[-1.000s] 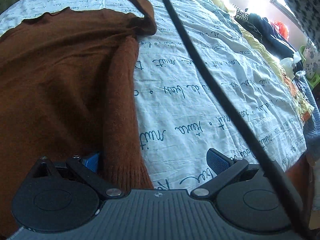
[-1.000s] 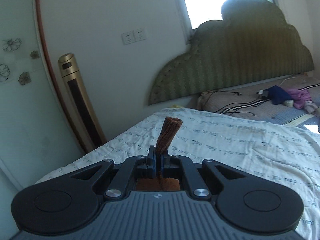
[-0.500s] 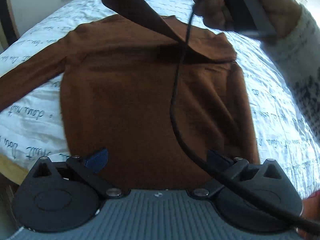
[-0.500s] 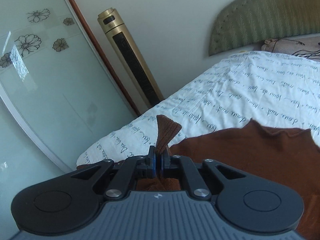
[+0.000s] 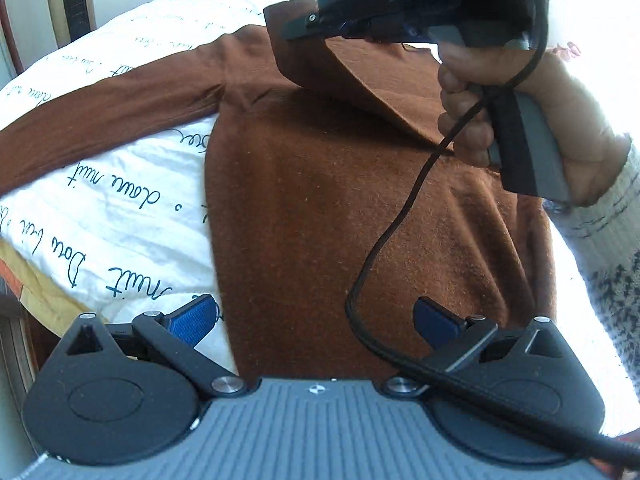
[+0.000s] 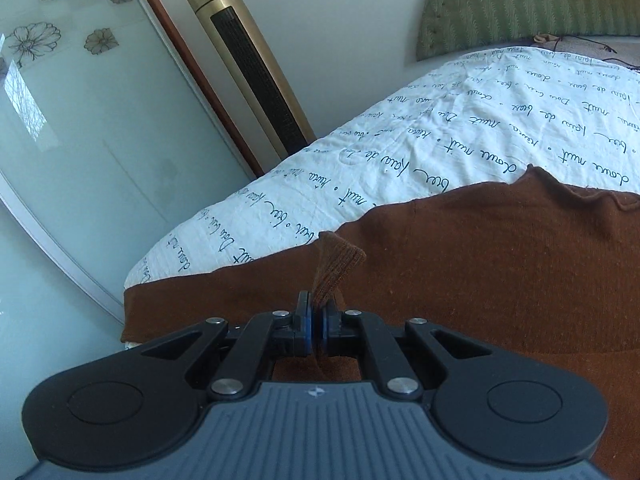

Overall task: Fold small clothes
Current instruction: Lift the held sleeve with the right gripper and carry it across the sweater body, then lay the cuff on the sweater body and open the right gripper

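A brown knit sweater [image 5: 320, 184] lies flat on the bed, one sleeve [image 5: 100, 116] stretched out to the left. The other sleeve [image 5: 352, 76] is lifted and drawn across the chest. In the right wrist view my right gripper [image 6: 316, 320] is shut on that sleeve's ribbed cuff [image 6: 338, 264], just above the sweater's body [image 6: 500, 264]. The left wrist view shows the same right gripper [image 5: 296, 32] from outside, held by a hand [image 5: 472, 92]. My left gripper [image 5: 316, 320] is open over the sweater's lower part, with nothing pinched between its blue pads [image 5: 192, 316].
The bed wears a white sheet [image 6: 440, 140] printed with dark script; its side edge [image 5: 28, 280] is at lower left. A black cable [image 5: 400, 216] hangs over the sweater. A gold tower fan [image 6: 248, 72], a glass door [image 6: 60, 128] and a green headboard [image 6: 520, 4] stand beyond.
My right gripper has come down with the cuff, from high above the bed to just over the sweater. The left gripper swung from the sweater's right side to over its hem, still open.
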The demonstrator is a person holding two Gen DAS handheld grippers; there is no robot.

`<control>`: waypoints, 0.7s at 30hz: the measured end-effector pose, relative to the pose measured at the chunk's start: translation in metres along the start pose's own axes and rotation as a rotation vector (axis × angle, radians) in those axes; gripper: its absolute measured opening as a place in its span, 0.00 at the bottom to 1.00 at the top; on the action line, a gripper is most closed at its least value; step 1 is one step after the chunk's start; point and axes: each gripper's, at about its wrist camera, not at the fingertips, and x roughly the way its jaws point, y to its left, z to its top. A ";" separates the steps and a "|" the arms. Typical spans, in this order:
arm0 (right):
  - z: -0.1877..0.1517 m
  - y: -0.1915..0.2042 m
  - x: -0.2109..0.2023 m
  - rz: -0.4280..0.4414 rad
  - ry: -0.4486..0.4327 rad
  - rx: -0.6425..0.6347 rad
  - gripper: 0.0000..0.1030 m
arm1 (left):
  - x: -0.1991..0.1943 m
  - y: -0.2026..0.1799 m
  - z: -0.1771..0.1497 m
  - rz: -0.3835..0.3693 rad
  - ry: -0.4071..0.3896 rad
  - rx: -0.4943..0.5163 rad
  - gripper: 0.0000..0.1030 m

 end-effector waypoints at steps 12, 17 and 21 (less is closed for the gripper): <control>-0.007 -0.002 -0.039 0.010 -0.018 -0.044 0.88 | -0.009 0.016 0.010 0.028 -0.041 -0.022 1.00; -0.023 -0.080 -0.128 -0.244 -0.184 0.082 0.88 | -0.005 0.017 0.031 0.043 -0.068 -0.020 1.00; -0.055 -0.154 -0.203 -0.511 -0.295 0.243 0.87 | -0.001 0.018 0.053 0.039 -0.101 -0.031 1.00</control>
